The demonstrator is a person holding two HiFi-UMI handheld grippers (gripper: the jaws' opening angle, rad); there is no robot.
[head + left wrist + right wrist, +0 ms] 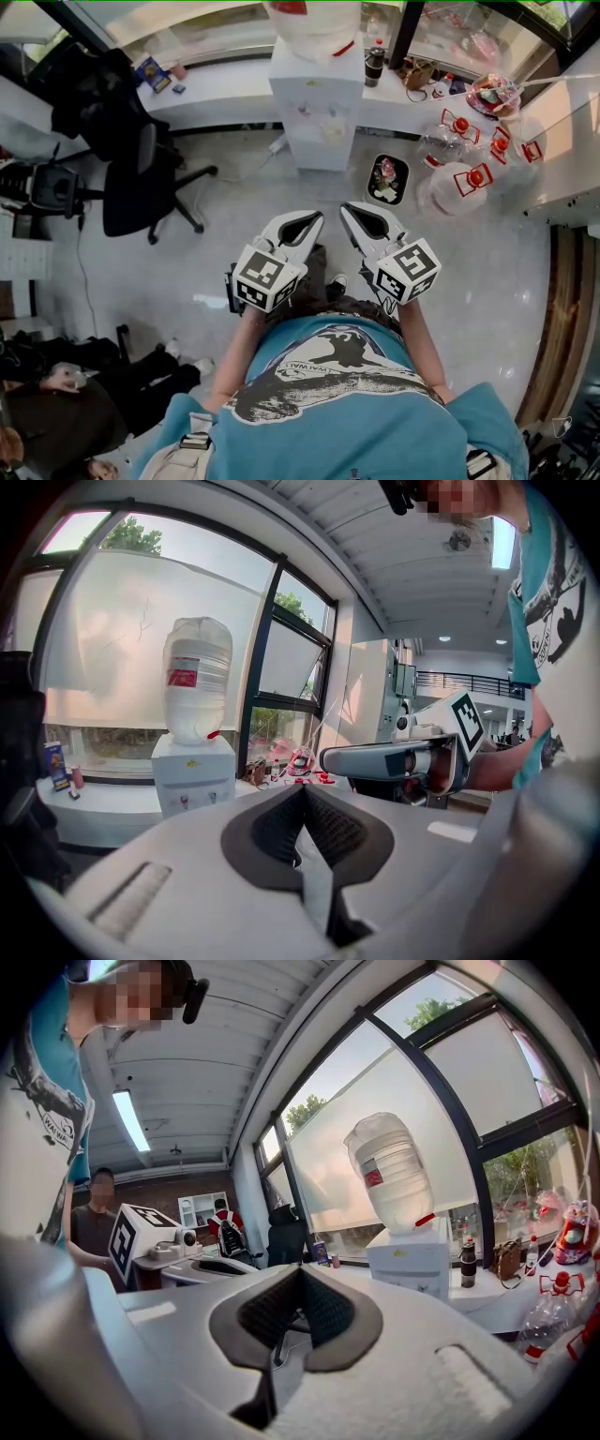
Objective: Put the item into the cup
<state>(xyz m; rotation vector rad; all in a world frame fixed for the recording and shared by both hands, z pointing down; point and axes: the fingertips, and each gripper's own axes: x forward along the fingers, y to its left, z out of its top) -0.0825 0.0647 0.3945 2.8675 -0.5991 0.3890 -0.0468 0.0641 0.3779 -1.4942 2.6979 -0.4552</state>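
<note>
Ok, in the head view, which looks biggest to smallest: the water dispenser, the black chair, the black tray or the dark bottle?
1. The water dispenser and the black chair: too alike to rank.
2. The black tray.
3. The dark bottle.

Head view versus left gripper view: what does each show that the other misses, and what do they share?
Only the head view: the dark tray on the floor, and the marker cube of the left tool. Only the left gripper view: the ceiling with its light. Both: the water dispenser with its upturned bottle, and the right tool.
</note>
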